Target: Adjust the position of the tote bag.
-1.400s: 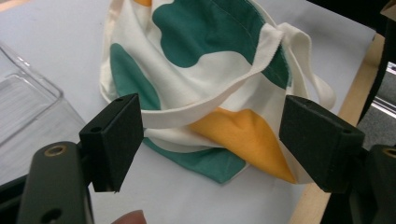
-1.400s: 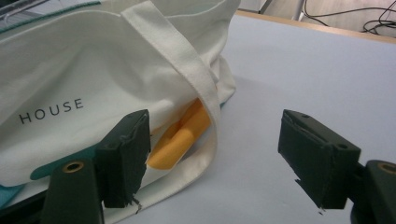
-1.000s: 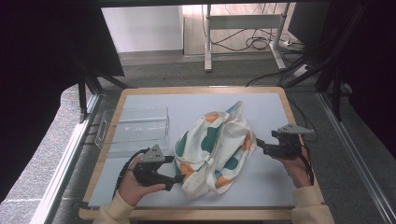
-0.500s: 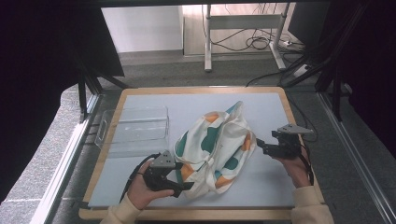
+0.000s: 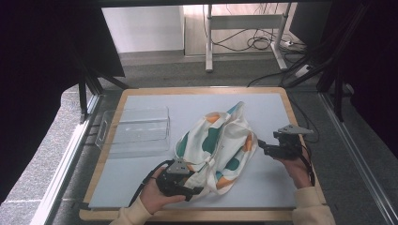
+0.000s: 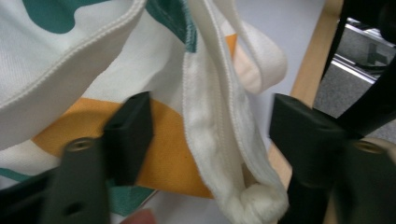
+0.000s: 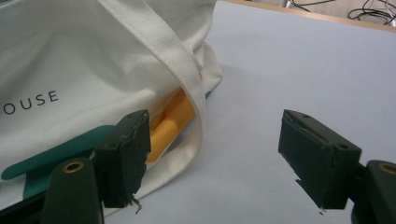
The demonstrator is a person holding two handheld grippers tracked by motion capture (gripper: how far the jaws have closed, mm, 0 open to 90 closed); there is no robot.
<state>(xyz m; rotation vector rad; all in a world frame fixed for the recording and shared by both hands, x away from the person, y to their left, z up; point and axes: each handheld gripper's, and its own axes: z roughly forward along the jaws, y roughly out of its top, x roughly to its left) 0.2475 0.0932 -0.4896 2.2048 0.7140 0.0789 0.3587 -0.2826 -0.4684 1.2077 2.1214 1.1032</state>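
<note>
1. Canvas tote bag (image 5: 213,147), cream with teal and orange patches, lies crumpled on the middle of the grey mat (image 5: 263,105); its printed lettering is cut off in the right gripper view.
2. Left gripper (image 5: 187,187) sits at the bag's near edge. Its jaws have just been closing; a cream strap (image 6: 224,140) hangs between them, and contact cannot be confirmed.
3. Right gripper (image 5: 261,146) stands wide, just beside the bag's right edge.
4. Clear plastic bin (image 5: 136,131) stands left, apart, hard to make out.
</note>
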